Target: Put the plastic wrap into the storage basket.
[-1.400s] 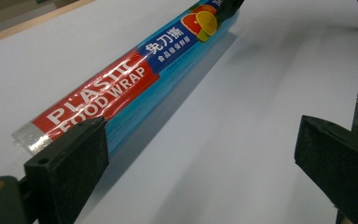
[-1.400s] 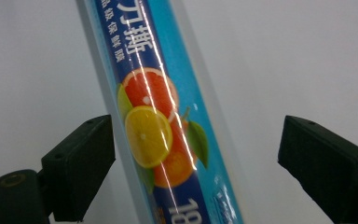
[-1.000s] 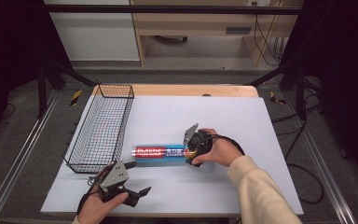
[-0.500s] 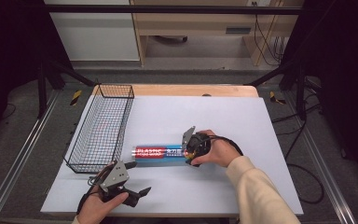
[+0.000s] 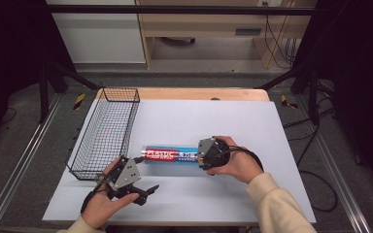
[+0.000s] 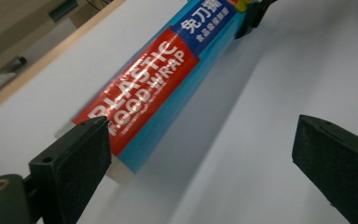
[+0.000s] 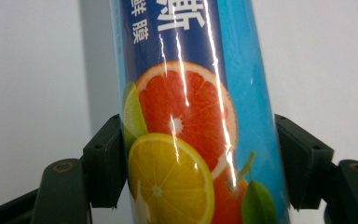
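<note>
Step in hand: grasping. The right hand-held gripper (image 5: 205, 156) has closed on the long blue plastic-wrap box (image 5: 172, 154), flat on the white tabletop (image 5: 252, 126). The left hand-held gripper (image 5: 148, 191) waits wide open, empty, beside the box's far end. Next: lift level toward the black wire basket (image 5: 104, 133).

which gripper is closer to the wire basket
Left. The left gripper sits just below the wire basket's near corner, jaws open. The right gripper is farther off, closed on the plastic wrap box.
</note>
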The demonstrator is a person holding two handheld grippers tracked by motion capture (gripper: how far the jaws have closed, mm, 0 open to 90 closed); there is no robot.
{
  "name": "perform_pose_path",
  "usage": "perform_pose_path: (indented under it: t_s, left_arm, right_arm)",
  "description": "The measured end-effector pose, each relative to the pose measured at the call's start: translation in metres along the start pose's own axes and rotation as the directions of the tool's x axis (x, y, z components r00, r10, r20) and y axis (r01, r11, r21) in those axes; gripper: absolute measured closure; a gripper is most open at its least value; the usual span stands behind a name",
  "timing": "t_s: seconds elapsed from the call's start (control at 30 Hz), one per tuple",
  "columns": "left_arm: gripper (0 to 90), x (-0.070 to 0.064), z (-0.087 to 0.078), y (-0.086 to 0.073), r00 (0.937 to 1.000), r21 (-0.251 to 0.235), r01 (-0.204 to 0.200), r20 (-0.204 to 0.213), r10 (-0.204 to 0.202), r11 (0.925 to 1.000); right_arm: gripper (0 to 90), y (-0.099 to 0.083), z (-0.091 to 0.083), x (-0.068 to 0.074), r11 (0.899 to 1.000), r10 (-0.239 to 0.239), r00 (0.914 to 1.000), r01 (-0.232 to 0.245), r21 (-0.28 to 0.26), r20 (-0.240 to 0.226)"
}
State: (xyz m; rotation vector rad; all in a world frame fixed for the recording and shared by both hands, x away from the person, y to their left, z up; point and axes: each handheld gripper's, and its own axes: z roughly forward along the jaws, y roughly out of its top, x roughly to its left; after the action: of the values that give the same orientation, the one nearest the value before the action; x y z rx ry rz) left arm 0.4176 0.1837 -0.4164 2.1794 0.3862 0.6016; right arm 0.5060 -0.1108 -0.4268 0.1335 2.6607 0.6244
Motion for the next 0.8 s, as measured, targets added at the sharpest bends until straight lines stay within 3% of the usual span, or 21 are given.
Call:
perform_pose_path:
  t_s: [0.1,0.17,0.27,0.33,0.4,0.53,0.57,0.63,0.67,0.73,0.8]
  left_arm:
    - [4.5,0.007,0.008,0.019,0.9979,0.019,-0.064,0.008,0.064,0.9977]
    - [4.6,0.010,0.015,0.032,0.9935,0.050,-0.113,0.019,0.112,0.9924]
    - [5.3,0.011,0.026,0.049,0.9826,0.085,-0.186,0.024,0.184,0.9789]
    - [6.0,0.010,0.035,0.058,0.9726,0.113,-0.233,0.031,0.231,0.9660]
    - [6.0,0.009,0.043,0.066,0.9677,0.123,-0.252,0.045,0.248,0.9599]
    - [6.2,0.005,0.057,0.082,0.9514,0.149,-0.308,0.043,0.305,0.9396]
    - [6.2,0.005,0.061,0.084,0.9521,0.150,-0.306,0.041,0.303,0.9403]
    - [6.8,0.005,0.065,0.088,0.9470,0.164,-0.321,0.046,0.318,0.9327]
    - [7.3,0.005,0.067,0.089,0.9501,0.165,-0.312,0.045,0.308,0.9358]
    - [7.6,0.006,0.070,0.092,0.9482,0.176,-0.318,0.052,0.313,0.9317]
    - [9.1,0.005,0.072,0.095,0.9432,0.183,-0.332,0.058,0.327,0.9253]
  right_arm:
    - [29.1,-0.001,-0.015,0.003,1.000,-0.019,0.9996,0.018,0.013,0.019]
    - [29.1,0.000,-0.024,0.005,0.999,-0.038,0.9984,0.037,0.028,0.041]
    - [29.2,0.000,-0.037,0.007,0.997,-0.063,0.9964,0.061,0.041,0.057]
    - [29.2,0.000,-0.045,0.007,0.996,-0.074,0.9942,0.070,0.049,0.078]
    - [29.3,0.001,-0.051,0.007,0.996,-0.082,0.9925,0.077,0.050,0.091]
    - [29.2,0.005,-0.063,0.007,0.993,-0.103,0.9890,0.096,0.064,0.106]
    - [29.3,0.005,-0.065,0.008,0.992,-0.112,0.9877,0.105,0.066,0.109]
    - [29.3,0.007,-0.069,0.008,0.992,-0.112,0.9874,0.105,0.066,0.112]
    - [29.3,0.007,-0.071,0.008,0.992,-0.118,0.9866,0.111,0.068,0.112]
    - [29.3,0.008,-0.074,0.009,0.992,-0.114,0.9869,0.107,0.066,0.114]
    - [29.3,0.010,-0.076,0.010,0.991,-0.120,0.9859,0.113,0.068,0.117]
